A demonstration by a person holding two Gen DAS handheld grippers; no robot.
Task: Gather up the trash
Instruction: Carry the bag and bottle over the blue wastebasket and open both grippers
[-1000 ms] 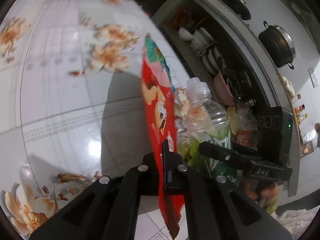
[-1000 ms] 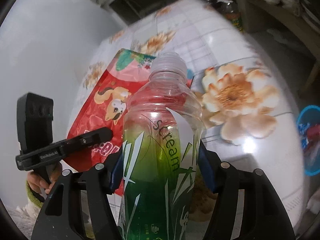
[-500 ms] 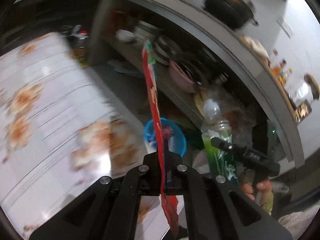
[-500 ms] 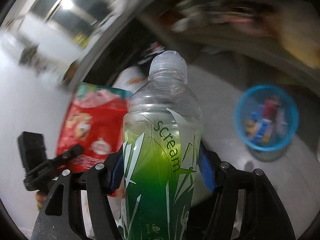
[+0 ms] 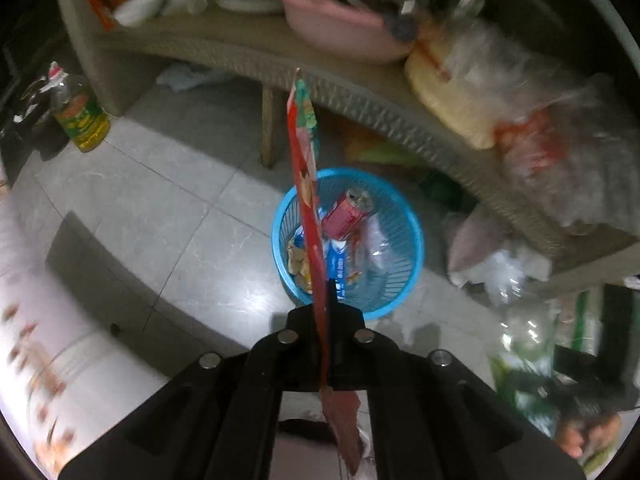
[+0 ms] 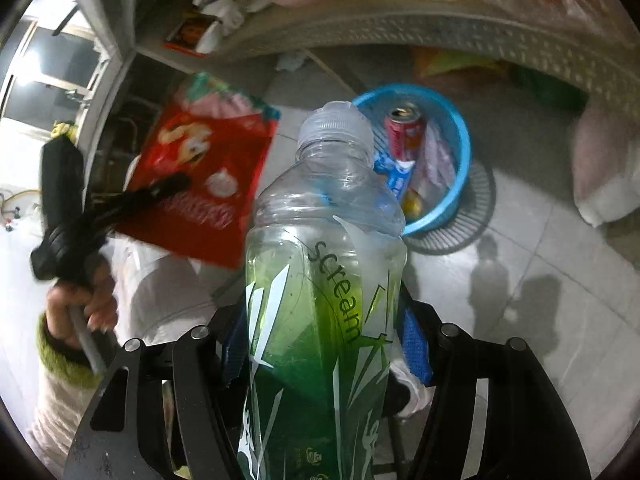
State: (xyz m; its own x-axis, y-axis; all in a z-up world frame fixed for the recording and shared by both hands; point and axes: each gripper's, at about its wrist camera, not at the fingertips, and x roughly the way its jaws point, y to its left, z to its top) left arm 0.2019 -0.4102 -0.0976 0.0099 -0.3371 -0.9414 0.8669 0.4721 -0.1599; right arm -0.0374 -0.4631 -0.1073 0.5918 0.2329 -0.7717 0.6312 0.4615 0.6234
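Grey floor tiles (image 5: 168, 184) fill the lower ground of both views, with a woven shelf (image 5: 360, 92) running across the top.

Left hand-held gripper (image 5: 326, 312): jaws fully closed, pinching a red wrapper (image 5: 306, 184) edge-on. The wrapper stands up from the jaws and, in the left view, crosses in front of the blue bin (image 5: 404, 280). In the right view the same wrapper (image 6: 200, 184) shows its printed face, held out to the left of the bin (image 6: 456, 140); a hand (image 6: 80, 300) in a green-cuffed sleeve grips the tool.

Right hand-held gripper (image 6: 320, 344): jaws held wide apart and clamped on a bottle (image 6: 320, 280), blue pads pressing both its sides. The bottle is clear at the neck, green-labelled below, capped, and points toward the bin. It appears in the left view only as a blurred shape at lower right (image 5: 524, 344).

Bin contents: a red can (image 5: 348, 214), lying open end up, plus blue-and-white packets and clear plastic. Other items there are not identifiable.

Surroundings: an oil bottle (image 5: 80, 116) stands on the floor at left. A pink basin (image 5: 340, 24) and plastic bags (image 5: 500, 80) sit on the shelf; the bags are blurred, contents probably foodstuffs.
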